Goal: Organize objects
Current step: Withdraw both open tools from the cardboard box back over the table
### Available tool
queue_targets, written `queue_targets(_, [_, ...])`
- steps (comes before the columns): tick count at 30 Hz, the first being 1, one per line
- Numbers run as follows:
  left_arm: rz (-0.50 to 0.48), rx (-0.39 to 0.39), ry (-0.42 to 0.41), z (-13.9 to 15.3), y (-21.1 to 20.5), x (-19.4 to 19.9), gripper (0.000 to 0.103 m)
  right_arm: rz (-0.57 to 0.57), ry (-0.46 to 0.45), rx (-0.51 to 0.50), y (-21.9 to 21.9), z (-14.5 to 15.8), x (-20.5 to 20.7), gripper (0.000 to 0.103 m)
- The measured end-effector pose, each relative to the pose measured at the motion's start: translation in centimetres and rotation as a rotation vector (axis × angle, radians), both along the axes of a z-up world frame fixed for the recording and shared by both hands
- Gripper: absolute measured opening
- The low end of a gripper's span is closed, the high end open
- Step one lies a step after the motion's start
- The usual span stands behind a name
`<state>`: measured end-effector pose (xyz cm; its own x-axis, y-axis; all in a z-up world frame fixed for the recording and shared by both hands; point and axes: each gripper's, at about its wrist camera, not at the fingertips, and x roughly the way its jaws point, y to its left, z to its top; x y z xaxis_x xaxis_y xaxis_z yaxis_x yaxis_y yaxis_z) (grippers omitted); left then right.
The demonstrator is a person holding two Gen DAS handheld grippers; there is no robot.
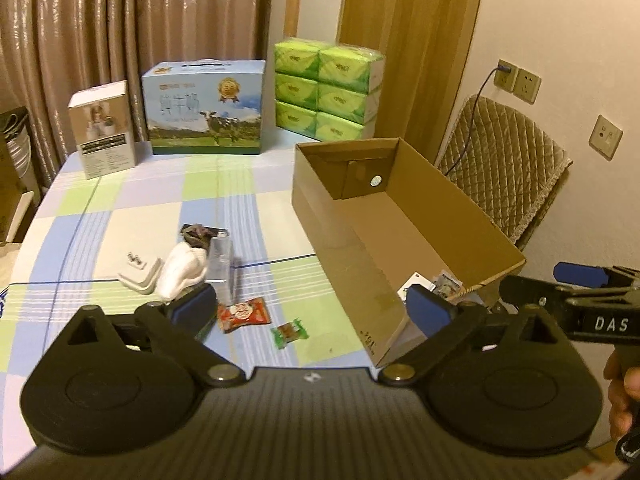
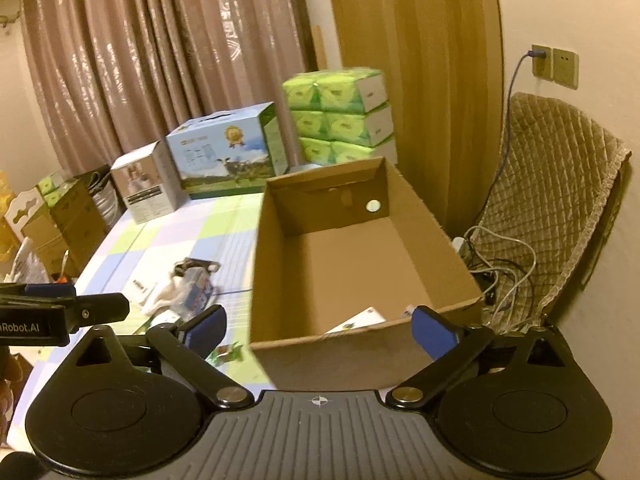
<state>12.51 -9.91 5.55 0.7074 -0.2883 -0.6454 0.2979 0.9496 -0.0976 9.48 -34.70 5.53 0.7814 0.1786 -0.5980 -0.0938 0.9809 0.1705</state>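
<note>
While both claws gape, 2 snack packets [image 1: 262,318] lie beside 1 cardboard box [image 1: 320,216].

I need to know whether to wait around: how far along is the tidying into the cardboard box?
Barely started. A few small packets already lie in the near corner of the cardboard box. Nothing is in hand: the left gripper and right gripper are both open and empty. Still on the tablecloth: the red snack packet, green candy, white cloth, silver pouch and white hook.
</note>
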Motion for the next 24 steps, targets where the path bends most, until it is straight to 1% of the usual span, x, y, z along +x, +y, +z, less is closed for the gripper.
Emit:
queue_targets(7, [0.039, 0.006, -0.008, 0.3, 2.8, -1.9, 0.102, 0.049, 0.003, -0.007, 2.8, 0.4, -1.2, 0.101])
queue_targets(14, [0.086, 0.026, -0.008, -0.3, 6.6, -3.6, 0.102, 0.097, -0.008, 0.010, 5.1, 0.6, -1.9, 0.101])
queue_targets(20, [0.154, 0.016, 0.026, -1.5, 10.4, -4.2, 0.102, 0.150, -0.011, 0.012, 7.4, -0.1, -2.5, 0.101])
queue_targets(24, [0.180, 0.017, 0.040, -2.1, 12.0, -4.4, 0.102, 0.182, 0.001, 0.007, 8.8, -0.9, -2.7, 0.101])
